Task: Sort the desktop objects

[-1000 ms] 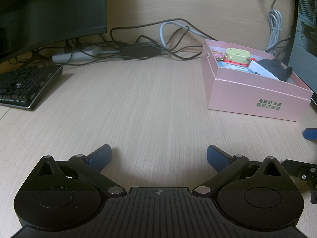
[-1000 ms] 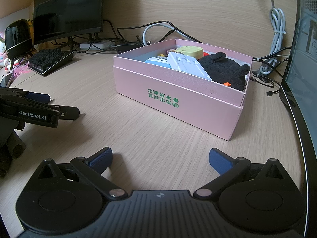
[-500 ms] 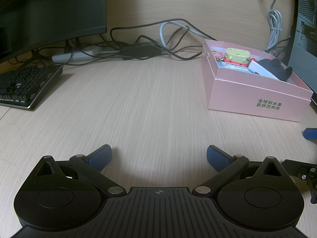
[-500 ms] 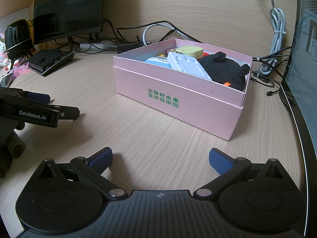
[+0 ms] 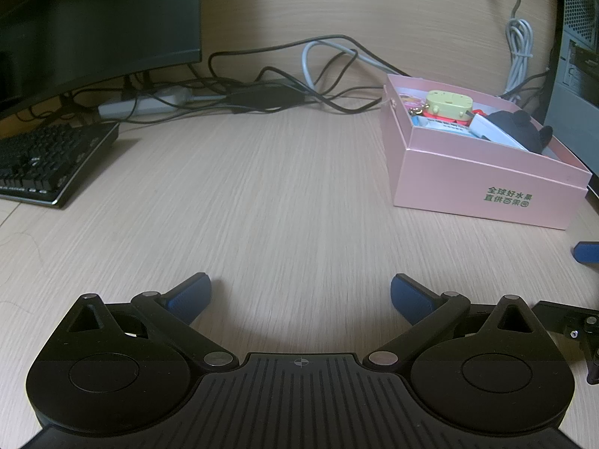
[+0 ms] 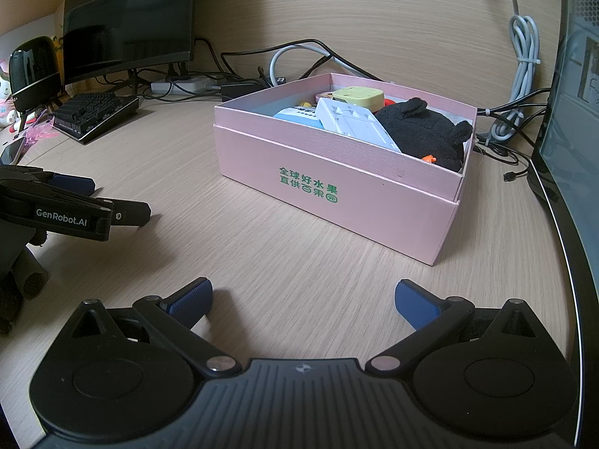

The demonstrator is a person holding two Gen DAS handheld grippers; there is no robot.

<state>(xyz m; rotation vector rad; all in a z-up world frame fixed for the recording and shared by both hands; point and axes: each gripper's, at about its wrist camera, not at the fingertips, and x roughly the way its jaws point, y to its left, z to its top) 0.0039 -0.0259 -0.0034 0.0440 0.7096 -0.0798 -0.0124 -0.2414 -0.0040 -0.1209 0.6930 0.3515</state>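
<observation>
A pink cardboard box [image 6: 337, 202] [image 5: 483, 183] with green lettering stands on the wooden desk. Inside it lie a black plush toy [image 6: 423, 131] [image 5: 520, 127], a white flat device [image 6: 355, 123], a yellow-green gadget [image 6: 357, 97] [image 5: 449, 104] and a light blue item [image 6: 295, 116]. My left gripper [image 5: 301, 295] stands open low over bare desk, well left of the box, nothing between its blue pads. My right gripper [image 6: 303, 299] is open too, empty, just in front of the box's near corner. The left gripper also shows at the left edge of the right wrist view.
A black keyboard [image 5: 45, 161] [image 6: 93, 116] and a dark monitor [image 5: 93, 26] [image 6: 127, 18] sit at the left back. Tangled cables and a power strip [image 5: 146, 103] run along the wall. A second screen edge [image 6: 569, 142] stands close on the right. A black speaker [image 6: 33, 67] sits far left.
</observation>
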